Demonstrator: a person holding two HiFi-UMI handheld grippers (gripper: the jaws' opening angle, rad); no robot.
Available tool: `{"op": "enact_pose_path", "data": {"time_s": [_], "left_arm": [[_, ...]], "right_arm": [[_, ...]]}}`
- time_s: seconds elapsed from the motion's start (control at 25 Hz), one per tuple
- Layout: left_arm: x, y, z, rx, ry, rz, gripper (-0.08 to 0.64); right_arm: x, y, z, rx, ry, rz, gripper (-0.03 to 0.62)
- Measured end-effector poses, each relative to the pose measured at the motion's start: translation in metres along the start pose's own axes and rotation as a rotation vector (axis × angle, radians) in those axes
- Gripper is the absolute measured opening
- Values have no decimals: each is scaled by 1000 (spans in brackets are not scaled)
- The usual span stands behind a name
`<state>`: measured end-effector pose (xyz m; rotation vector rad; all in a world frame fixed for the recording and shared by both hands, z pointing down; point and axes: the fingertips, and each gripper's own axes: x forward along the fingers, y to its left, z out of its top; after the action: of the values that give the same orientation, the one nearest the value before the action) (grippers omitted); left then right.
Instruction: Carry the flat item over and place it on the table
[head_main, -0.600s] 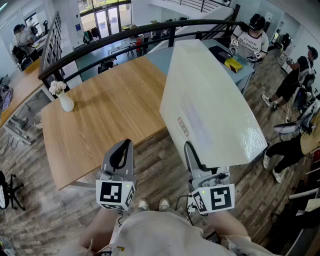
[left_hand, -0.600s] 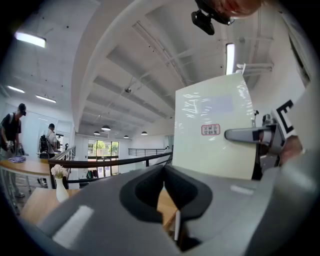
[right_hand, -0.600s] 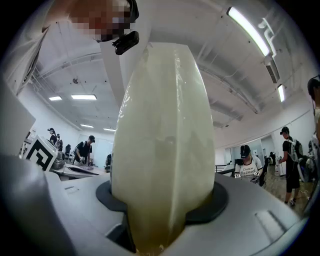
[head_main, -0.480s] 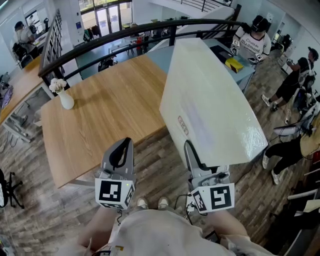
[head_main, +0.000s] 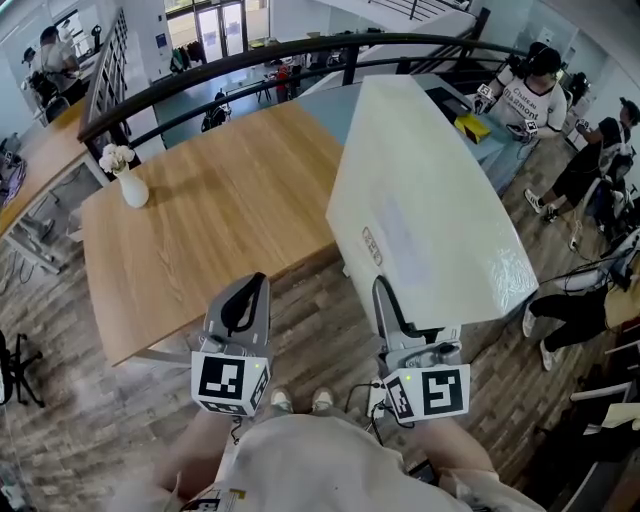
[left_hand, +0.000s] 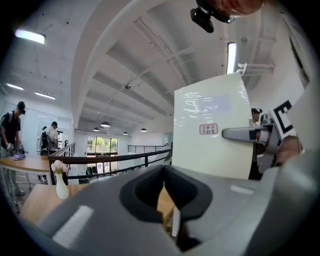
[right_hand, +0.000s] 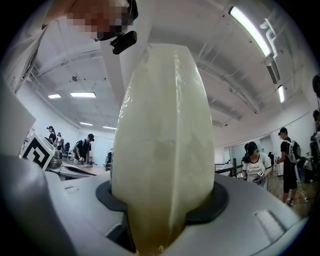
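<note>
Item: white flat panel (head_main: 425, 200) in glossy wrap, carried on edge at the right side of the wooden worktop (head_main: 220, 220), not yet laid on it.
Right tongs (head_main: 393, 318): clamped on its near lower edge.
Left tongs (head_main: 240, 305): closed, empty.
Handling, in my judgement: swing it left over the bare wood and lower it flat, clear of the vase (head_main: 132, 190).
Vase contents: white flowers (head_main: 116, 157).

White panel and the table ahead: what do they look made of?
White panel: likely foam or board wrapped in clear film; glossy, wrinkled sheen, thick pale edge. Table: wood or wood-look laminate, matt; straight grain lines, which one unclear.
</note>
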<state>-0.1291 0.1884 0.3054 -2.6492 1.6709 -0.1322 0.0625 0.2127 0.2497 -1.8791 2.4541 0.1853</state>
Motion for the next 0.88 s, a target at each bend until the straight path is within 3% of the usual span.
{"op": "enact_pose_path", "data": {"time_s": [0.36, 0.88], "left_arm": [[10, -30, -3, 3, 19, -13, 3], [23, -79, 3, 28, 9, 29, 3]], "right_arm": [[-12, -26, -6, 10, 7, 11, 278], [-29, -84, -11, 13, -21, 18, 276]]}}
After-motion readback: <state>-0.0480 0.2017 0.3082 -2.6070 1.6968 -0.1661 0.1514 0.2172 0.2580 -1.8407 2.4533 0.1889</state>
